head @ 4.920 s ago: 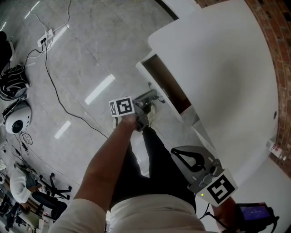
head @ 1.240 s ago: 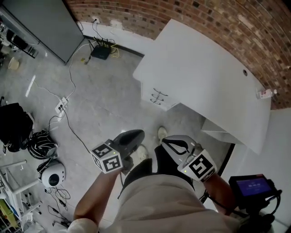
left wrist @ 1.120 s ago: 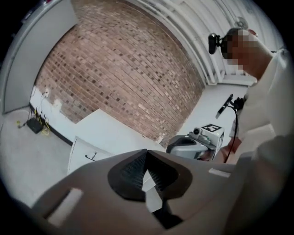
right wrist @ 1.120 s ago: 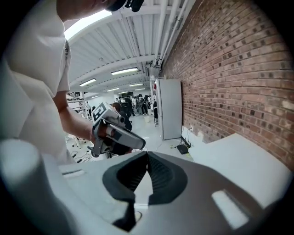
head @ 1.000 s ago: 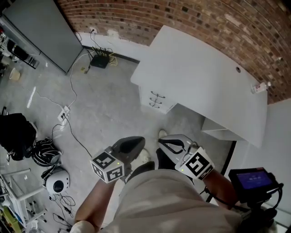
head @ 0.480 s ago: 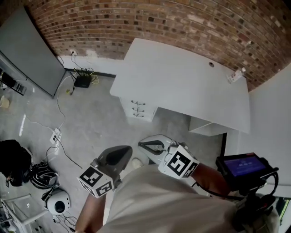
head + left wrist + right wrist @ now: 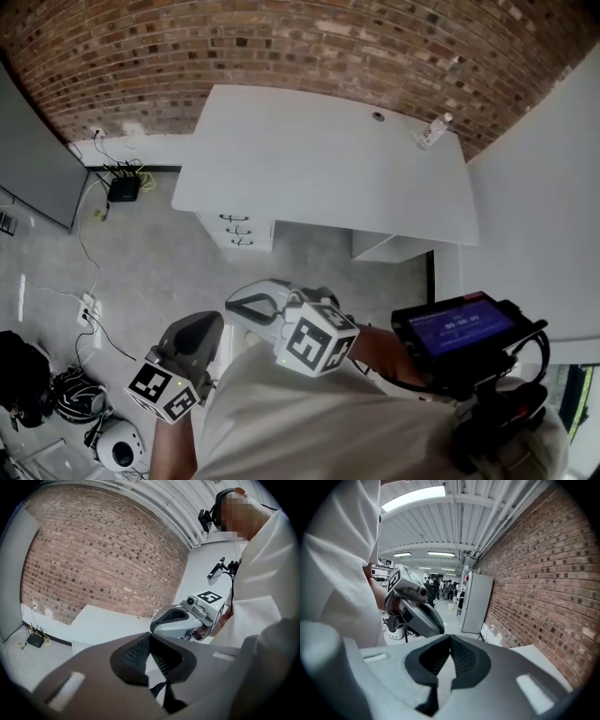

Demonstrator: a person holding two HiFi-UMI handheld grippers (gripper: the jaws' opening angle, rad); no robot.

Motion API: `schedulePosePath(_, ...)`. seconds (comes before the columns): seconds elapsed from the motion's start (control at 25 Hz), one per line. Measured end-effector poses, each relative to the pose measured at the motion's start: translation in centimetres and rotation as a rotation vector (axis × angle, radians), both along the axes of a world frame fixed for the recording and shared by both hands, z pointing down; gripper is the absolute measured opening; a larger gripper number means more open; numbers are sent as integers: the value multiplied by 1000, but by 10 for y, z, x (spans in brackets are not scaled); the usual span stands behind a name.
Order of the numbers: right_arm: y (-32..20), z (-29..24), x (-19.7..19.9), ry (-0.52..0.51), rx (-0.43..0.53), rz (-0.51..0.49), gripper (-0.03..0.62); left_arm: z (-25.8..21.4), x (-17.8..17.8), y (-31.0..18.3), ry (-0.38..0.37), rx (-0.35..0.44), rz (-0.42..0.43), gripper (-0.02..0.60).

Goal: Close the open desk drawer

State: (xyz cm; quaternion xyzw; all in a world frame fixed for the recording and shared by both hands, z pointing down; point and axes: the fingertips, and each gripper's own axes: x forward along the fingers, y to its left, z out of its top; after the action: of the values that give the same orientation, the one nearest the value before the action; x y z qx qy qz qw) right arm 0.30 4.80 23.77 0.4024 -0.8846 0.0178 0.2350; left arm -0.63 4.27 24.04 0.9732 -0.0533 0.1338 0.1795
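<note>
- Desk (image 7: 328, 173): white, set with its back edge along a brick wall (image 7: 281, 47).
- Drawers (image 7: 234, 230): a white stack of three under the desk's left end, each front with a small handle. All three fronts sit flush with one another in the head view; none stands out from the stack.
- Bottle (image 7: 431, 131): small and clear, at the back right corner of the desk top. A round hole (image 7: 378, 116) lies just left of it, near the back edge.
- Left gripper (image 7: 211, 321): dark grey, held low in front of the person, well apart from the drawers. Its own view shows the jaws together at the tips with nothing between them (image 7: 149, 640).
- Right gripper (image 7: 246, 300): light grey, just beside the left one and likewise clear of the desk. Its own view shows the jaws pressed together and empty (image 7: 450, 640).
- Each gripper appears in the other's view, held at the person's front.
- Screen (image 7: 459, 326): a lit device on the person's right forearm.
- Floor (image 7: 141, 253): grey. A black box (image 7: 123, 188) with cables lies at the foot of the wall, left of the desk.
</note>
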Motion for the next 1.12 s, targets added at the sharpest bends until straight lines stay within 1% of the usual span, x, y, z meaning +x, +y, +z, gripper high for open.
schedulePosePath(0.24, 5, 0, 9, 13, 22, 15, 3, 6, 14, 4, -13, -3, 26, 5)
schedulePosePath(0.56, 11, 3, 17, 50, 42, 36, 3, 13, 23, 10, -27, -13, 54, 5)
schedulePosePath(0.8, 14, 5, 18, 63, 54, 33, 3, 19, 25, 12, -36, -16, 57, 5)
schedulePosePath(1.12, 9, 13, 16, 73, 42, 15, 3, 29, 26, 8, -42, -42, 48, 5)
